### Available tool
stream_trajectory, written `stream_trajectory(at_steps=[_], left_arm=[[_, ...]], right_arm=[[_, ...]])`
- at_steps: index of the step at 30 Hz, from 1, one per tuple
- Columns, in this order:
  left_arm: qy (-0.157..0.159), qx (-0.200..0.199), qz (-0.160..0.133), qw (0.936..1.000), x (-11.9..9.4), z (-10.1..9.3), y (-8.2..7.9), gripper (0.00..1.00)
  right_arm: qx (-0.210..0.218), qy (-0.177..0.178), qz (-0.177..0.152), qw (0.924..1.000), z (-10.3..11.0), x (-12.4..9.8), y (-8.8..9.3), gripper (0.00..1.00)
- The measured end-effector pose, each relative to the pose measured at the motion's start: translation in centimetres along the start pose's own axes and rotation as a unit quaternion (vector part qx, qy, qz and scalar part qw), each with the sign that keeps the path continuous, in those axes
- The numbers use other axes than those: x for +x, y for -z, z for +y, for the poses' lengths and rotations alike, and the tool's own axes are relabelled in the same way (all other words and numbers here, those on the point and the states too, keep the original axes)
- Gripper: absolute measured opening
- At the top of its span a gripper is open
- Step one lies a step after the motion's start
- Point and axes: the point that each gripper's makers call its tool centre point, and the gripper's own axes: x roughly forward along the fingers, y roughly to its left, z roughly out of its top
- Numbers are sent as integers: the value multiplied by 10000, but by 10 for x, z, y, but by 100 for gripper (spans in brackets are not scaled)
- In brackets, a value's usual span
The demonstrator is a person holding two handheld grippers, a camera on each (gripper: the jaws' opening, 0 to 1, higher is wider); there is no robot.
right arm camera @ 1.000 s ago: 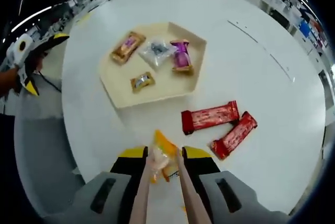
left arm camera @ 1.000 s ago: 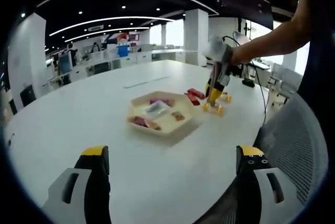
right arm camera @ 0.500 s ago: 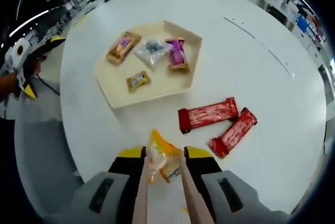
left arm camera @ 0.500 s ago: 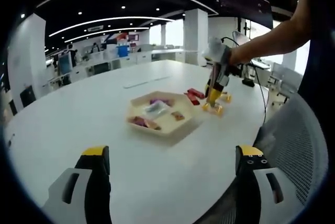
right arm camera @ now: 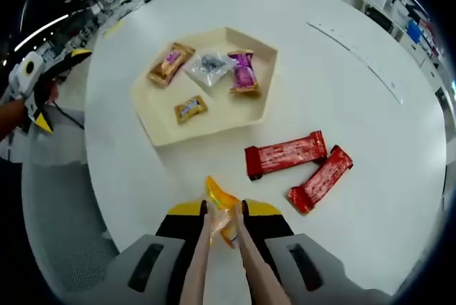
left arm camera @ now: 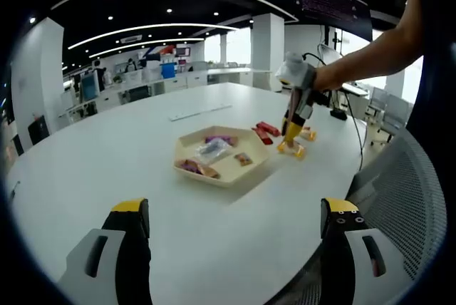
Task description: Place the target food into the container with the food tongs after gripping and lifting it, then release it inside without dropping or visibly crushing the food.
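Right gripper clamps tongs pinching an orange snack packet (short of the hexagonal tray); left gripper jaws wide apart, holding nothing.

One pale tray sits on the counter, holding four wrapped snacks: a tan one, a clear one, a purple one and a small brown one. Two red bars lie beside it. One orange packet sits between the tongs.

Grey gripper bodies carry black fingers with yellow tips.
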Motion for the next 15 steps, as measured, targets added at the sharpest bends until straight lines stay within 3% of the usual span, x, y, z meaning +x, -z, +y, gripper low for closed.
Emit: stream_trajectory(at_steps=[15], left_arm=[[-47,-6,-20,10000,-1,2,0,97]], right_arm=[[-152,33,-75,9999,1,-6,-12,16]])
